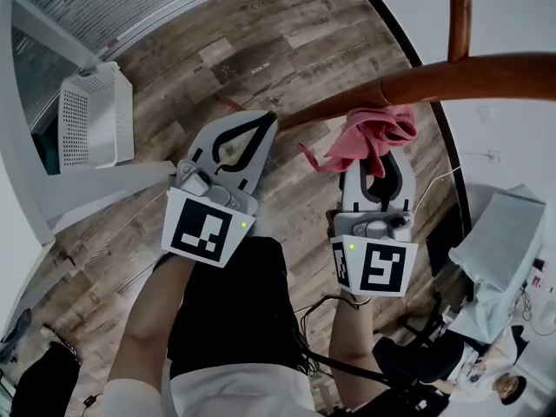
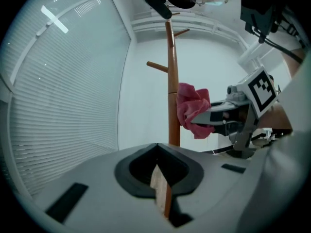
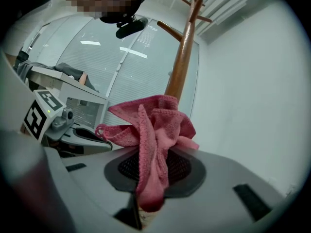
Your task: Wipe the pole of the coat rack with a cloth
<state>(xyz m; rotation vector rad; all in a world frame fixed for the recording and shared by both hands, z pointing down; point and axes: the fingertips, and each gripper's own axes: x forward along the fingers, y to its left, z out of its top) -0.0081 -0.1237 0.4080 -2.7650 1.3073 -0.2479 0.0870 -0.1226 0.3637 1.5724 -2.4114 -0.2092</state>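
Head view: a crumpled pink terry cloth (image 1: 369,133) is pinched in the right gripper (image 1: 379,152) and lies against the brown wooden coat-rack pole (image 1: 452,81).
Left gripper view: the left gripper (image 2: 156,148) has its jaws pressed together with nothing between them, aimed at the pole; the cloth sits on the pole's right side. Right gripper view: the jaws clamp the bunched cloth, with the pole rising behind it.

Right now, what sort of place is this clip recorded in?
Probably an office or a similar workroom. It has a grey-brown wood-plank floor, a wall of white slatted window blinds, and a brown wooden coat rack standing by a plain white wall.
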